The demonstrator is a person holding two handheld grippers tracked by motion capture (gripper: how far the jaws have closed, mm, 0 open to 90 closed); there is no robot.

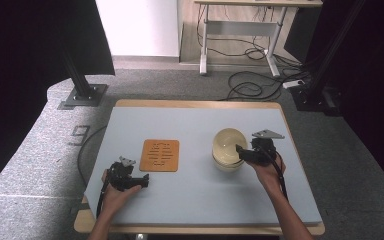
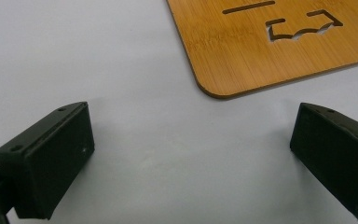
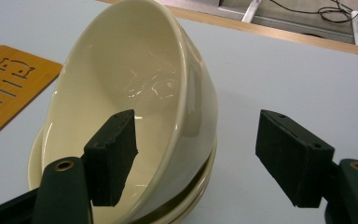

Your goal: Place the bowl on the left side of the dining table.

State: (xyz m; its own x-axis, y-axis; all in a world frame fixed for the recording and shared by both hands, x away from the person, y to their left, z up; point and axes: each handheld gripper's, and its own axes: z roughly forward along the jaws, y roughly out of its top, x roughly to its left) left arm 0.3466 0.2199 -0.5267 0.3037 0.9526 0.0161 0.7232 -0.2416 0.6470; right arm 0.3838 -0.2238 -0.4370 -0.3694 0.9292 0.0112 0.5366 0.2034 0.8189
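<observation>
Black jaws of the right gripper (image 3: pixel 196 158) stand wide apart, one inside the tilted cream bowl (image 3: pixel 135 107), one outside its wall (gripping nothing yet). That bowl leans in another beneath it. Left gripper (image 2: pixel 191 158) gapes empty just beside the bamboo trivet (image 2: pixel 279 46).

One mark is showing readable — a "9" on the grey floor (image 1: pixel 40 130). It is lying left of the table (image 1: pixel 130 112).
</observation>
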